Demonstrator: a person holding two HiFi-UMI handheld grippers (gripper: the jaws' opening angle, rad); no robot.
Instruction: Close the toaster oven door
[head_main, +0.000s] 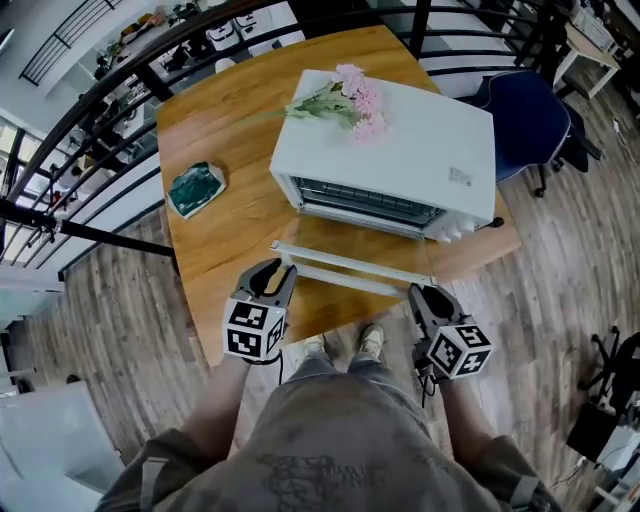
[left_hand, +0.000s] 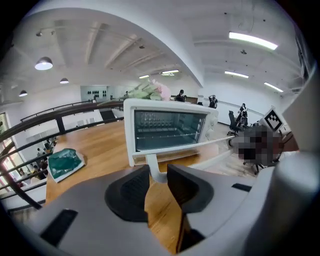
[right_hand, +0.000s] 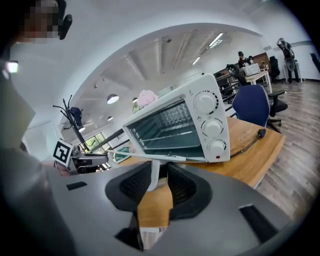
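Note:
A white toaster oven stands on the wooden table, its glass door folded down flat toward me. The door's white handle bar runs along the front edge. My left gripper sits at the bar's left end, and in the left gripper view the handle post fills the gap between the jaws of that gripper. My right gripper holds the bar's right end. In the right gripper view the other post is pinched in the right gripper. The oven cavity is open, with its wire rack showing.
Pink flowers lie on the oven's top. A green packet rests on the table's left part. A blue chair stands to the right and a dark railing curves behind. The oven's cable trails over the table's right edge.

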